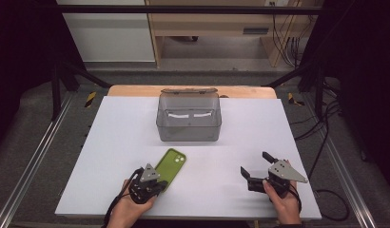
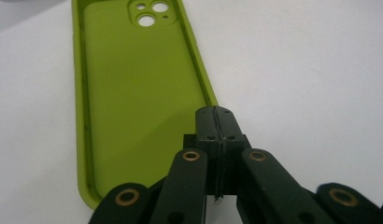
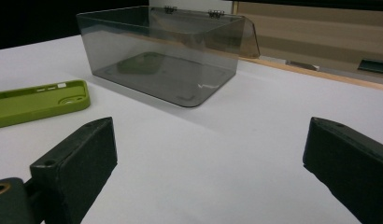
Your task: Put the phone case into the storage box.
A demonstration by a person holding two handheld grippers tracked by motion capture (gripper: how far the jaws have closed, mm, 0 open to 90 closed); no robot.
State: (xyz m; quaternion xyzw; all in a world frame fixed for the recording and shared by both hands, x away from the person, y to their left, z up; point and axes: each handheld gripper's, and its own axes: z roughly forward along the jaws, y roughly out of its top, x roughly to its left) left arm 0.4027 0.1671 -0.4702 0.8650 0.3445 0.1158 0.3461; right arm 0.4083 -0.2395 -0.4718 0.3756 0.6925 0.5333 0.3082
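1. Item: green phone case (image 1: pixel 170 167), lying open side up on the white table (image 1: pixel 112 142), near the person's edge and left of centre, well in front of the smoky clear box (image 1: pixel 189 117), whose lid stands open.
2. Build, as judged: thin moulded silicone or soft plastic shell; light, flexible and likely to bend or twist when lifted by one end. Matte surface should give the pads fair friction. Not fragile.
3. Features: raised lip around the rim; camera cut-outs (image 2: pixel 150 13) at the far end, toward the box.
4. Left gripper (image 2: pixel 216 122): jaws pressed together at the case's right side wall near its near corner; whether the wall is pinched between them cannot be told.
5. Right gripper (image 1: pixel 254 166): jaws spread wide, nothing between them, resting apart from the case on the right side of the table.
6. Recommended hold: pinch one long side wall across the lip, near mid-length so the shell sags least; flat faces offer no purchase while the case lies down.
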